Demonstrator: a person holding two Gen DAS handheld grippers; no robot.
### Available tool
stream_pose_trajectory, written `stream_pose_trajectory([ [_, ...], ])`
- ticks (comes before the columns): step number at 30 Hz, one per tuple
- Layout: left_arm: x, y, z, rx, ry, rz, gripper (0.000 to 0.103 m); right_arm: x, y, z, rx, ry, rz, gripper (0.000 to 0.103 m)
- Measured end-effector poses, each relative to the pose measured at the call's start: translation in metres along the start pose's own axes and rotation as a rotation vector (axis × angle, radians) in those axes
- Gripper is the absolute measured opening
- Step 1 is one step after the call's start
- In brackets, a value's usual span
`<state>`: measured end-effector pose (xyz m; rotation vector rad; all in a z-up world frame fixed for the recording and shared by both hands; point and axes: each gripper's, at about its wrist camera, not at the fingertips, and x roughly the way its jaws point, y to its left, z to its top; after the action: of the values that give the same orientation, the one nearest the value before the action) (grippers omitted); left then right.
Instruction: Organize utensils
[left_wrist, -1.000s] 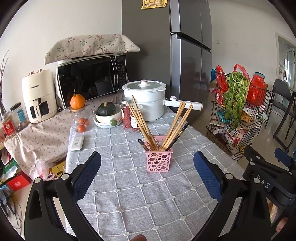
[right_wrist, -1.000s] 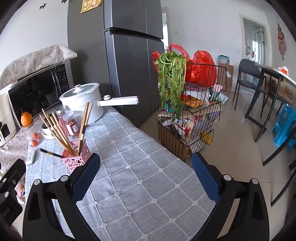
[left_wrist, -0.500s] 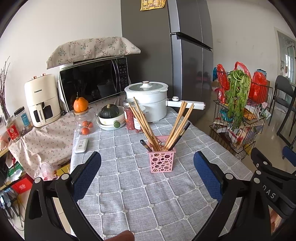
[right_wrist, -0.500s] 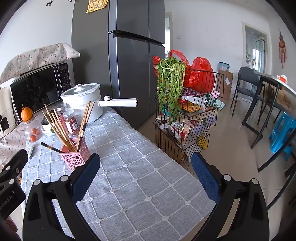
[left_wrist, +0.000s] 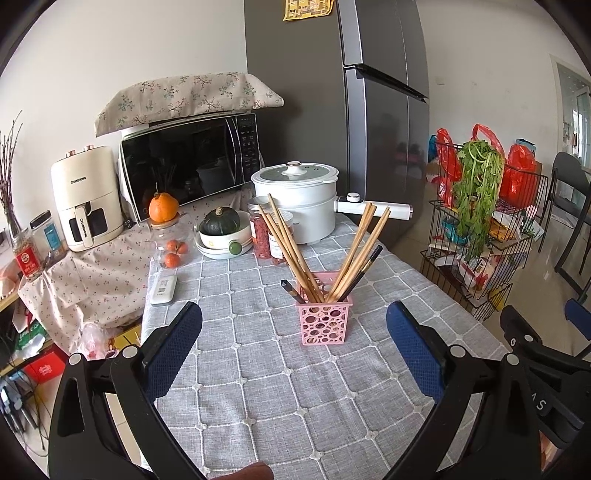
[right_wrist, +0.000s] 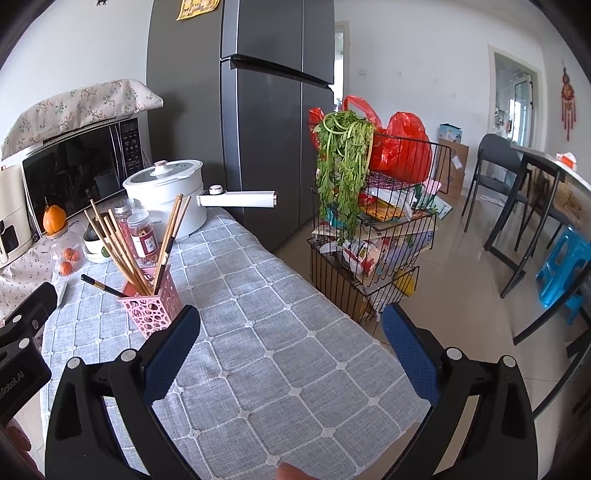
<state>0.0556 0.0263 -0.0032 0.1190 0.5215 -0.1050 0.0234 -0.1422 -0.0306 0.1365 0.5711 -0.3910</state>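
Your left gripper (left_wrist: 293, 343) hangs above the near part of the tabletop (left_wrist: 258, 387) with its jaws wide apart and nothing between the blue pads (left_wrist: 171, 350). Your right gripper (right_wrist: 291, 343) is likewise spread wide and empty, over the tabletop's right edge, with floor visible past its right finger. The pink holder (left_wrist: 324, 322) stands upright on the grey checked cloth, about midway across the tabletop and well clear of both grippers; seen from the left wrist it sits between the two fingers, further out. The wooden chopsticks (left_wrist: 290, 251) stand in it with their long axes steeply raised and fanned: one bundle leans up and away toward the left rear, the other pair (left_wrist: 364, 247) leans up toward the right rear. One dark chopstick (left_wrist: 360, 273) lies along that right lean. A second dark chopstick (left_wrist: 291, 290) lies much lower, its free end pointing out over the holder's left rim toward the left edge. Behind the holder, toward the far edge, stand two jars (left_wrist: 267, 232), a white pot (left_wrist: 295, 197) with its handle pointing right, and a bowl carrying a green squash (left_wrist: 220, 221).
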Motion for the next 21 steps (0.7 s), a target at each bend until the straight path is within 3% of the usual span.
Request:
stream_pose_trajectory([
  [21, 0.0008, -0.0010, -0.0009, 0.003, 0.007, 0.014, 0.096, 0.0042, 0.0011, -0.0012, 0.000, 0.022, 0.012, 0.096],
])
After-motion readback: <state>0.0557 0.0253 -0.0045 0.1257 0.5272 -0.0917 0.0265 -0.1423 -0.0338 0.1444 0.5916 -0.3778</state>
